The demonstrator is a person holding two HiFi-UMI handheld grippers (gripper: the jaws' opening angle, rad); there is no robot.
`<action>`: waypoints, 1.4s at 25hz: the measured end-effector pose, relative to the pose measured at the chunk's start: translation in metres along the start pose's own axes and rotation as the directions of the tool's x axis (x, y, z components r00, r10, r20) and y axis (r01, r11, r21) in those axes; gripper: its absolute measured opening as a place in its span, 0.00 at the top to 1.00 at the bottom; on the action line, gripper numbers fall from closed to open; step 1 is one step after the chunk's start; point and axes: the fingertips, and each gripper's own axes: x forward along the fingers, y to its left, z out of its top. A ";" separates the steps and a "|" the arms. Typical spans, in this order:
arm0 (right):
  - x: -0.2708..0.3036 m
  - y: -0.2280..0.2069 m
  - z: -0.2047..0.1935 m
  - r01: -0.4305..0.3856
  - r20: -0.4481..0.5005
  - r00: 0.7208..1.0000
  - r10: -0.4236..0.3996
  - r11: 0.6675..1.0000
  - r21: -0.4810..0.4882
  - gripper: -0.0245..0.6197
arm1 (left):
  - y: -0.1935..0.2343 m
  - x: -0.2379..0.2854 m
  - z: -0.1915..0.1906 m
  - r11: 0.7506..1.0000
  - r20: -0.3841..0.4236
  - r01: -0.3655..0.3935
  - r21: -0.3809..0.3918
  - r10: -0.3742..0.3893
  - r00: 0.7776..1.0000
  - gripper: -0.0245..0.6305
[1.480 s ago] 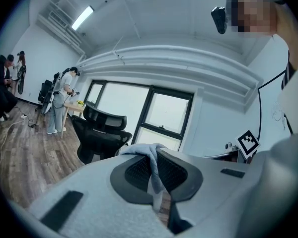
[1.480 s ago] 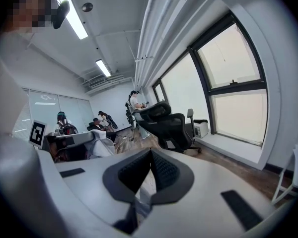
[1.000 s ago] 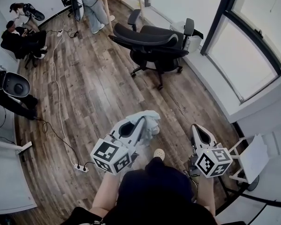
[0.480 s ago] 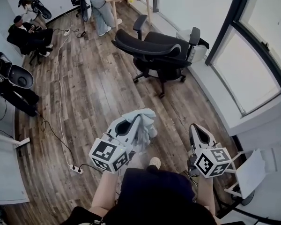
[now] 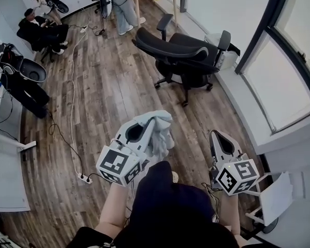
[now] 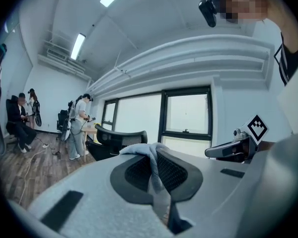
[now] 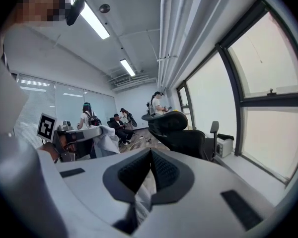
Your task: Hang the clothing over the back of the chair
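Left fingers [image 6: 137,172]: closed tight on a fold of the clothing [image 5: 163,129]; pale blue cloth runs up the seam between them and spills over the tips.
Right fingers [image 7: 165,170]: pressed together as well; a pale creased strip [image 7: 143,192] shows low in their seam, and I cannot tell what it is.
Clothing: bunched at the left tips in the lower middle of the head view, hanging free above the floor [image 5: 108,102], well apart from the chair [image 5: 188,61].
Chair: black, on castors, in the upper middle of the head view beside the window [image 5: 284,76]; its curved backrest [image 5: 170,46] is bare.
Cable [image 5: 72,89]: trails down the left side of the floor to a power strip [image 5: 84,179] near the person's feet.
Risk, grip: one pinch seems to carry the whole piece, so I'd expect it to arrive wadded and slide off the rounded backrest unless it is spread.
Risk, chair: a nudge while draping could roll or swivel it away.
Risk, snag: a loose hem could catch an armrest [image 5: 165,20].
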 end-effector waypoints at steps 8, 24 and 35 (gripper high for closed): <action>0.012 0.017 0.000 -0.085 -0.008 0.996 0.085 0.996 -0.014 0.96 | -0.004 -0.007 0.010 0.999 0.004 -0.015 0.033 0.014 1.000 0.95; 0.037 0.030 0.016 -0.183 -0.007 0.983 0.183 0.983 -0.030 0.96 | 0.021 0.009 0.026 0.997 0.004 0.013 0.074 -0.013 1.000 0.95; 0.093 0.014 0.059 -0.189 0.022 0.981 0.191 0.980 -0.057 0.96 | 0.047 0.072 0.065 0.984 0.026 0.107 0.142 -0.112 0.993 0.95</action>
